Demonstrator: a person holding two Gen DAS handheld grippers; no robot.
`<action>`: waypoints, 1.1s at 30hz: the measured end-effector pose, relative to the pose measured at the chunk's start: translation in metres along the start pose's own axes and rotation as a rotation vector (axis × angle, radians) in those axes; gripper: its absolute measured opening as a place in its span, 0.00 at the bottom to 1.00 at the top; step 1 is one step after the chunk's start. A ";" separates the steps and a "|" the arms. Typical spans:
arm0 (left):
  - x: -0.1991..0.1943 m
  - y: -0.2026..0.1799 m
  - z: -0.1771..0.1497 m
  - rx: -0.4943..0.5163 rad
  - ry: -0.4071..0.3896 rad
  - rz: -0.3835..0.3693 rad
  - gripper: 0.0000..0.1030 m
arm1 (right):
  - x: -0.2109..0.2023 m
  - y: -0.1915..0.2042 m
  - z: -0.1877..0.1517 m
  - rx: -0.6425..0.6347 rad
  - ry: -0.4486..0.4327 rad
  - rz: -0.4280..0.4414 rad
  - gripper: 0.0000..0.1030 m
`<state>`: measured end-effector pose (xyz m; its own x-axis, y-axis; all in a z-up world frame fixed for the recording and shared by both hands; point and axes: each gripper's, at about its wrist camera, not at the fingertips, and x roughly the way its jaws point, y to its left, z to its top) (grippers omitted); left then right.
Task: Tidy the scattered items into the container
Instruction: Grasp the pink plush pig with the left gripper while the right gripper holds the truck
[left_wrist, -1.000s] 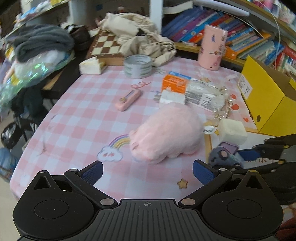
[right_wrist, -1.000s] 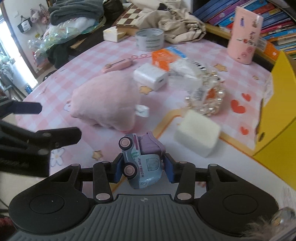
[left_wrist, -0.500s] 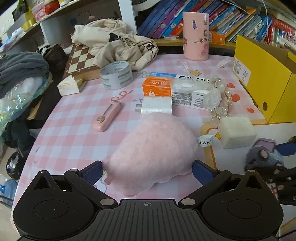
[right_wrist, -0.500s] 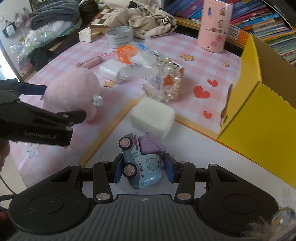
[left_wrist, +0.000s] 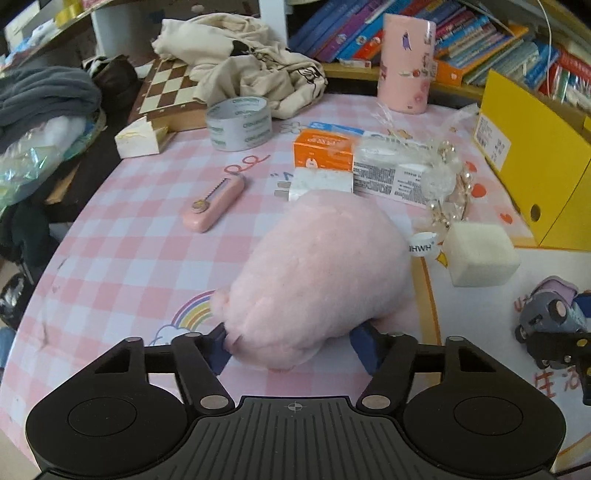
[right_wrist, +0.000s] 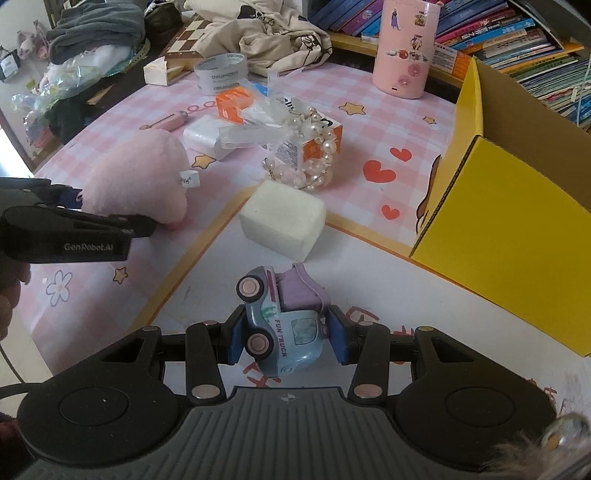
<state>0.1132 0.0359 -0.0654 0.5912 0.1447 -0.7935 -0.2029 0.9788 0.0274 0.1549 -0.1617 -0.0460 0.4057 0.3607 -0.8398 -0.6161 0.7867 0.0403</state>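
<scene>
A pink plush toy (left_wrist: 325, 266) lies on the pink checked tablecloth (left_wrist: 122, 258). My left gripper (left_wrist: 291, 349) straddles its near end, jaws closing, and both blue pads (left_wrist: 219, 347) press into the fur. In the right wrist view the same plush (right_wrist: 140, 173) sits at the left with the left gripper (right_wrist: 110, 212) on it. My right gripper (right_wrist: 286, 338) is shut on a small blue and purple toy truck (right_wrist: 284, 321), held above the white mat. The open yellow box (right_wrist: 509, 229) stands to its right.
A white foam block (right_wrist: 284, 221), a pearl bracelet (right_wrist: 310, 162), an orange carton (left_wrist: 321, 151), a white charger (left_wrist: 317, 182), a pink cutter (left_wrist: 214, 206), a tape roll (left_wrist: 238, 123) and a pink cup (left_wrist: 406, 62) lie around. Cloth, a chessboard and books crowd the back.
My left gripper came forward and down over the plush, and its jaws narrowed from wide open onto the fur. The right gripper carried the truck sideways, nearer the yellow box.
</scene>
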 end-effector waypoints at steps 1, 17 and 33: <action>-0.003 0.002 -0.001 -0.023 -0.003 -0.014 0.57 | -0.002 0.000 -0.001 0.003 -0.010 -0.005 0.41; -0.038 -0.009 -0.017 0.017 -0.041 -0.123 0.36 | -0.019 0.000 -0.013 0.050 -0.041 -0.033 0.41; -0.029 -0.050 -0.008 0.281 -0.064 -0.067 0.89 | -0.020 -0.010 -0.017 0.055 -0.031 -0.024 0.41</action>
<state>0.0994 -0.0181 -0.0486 0.6458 0.0782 -0.7595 0.0572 0.9870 0.1502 0.1410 -0.1852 -0.0391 0.4409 0.3563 -0.8238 -0.5686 0.8210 0.0508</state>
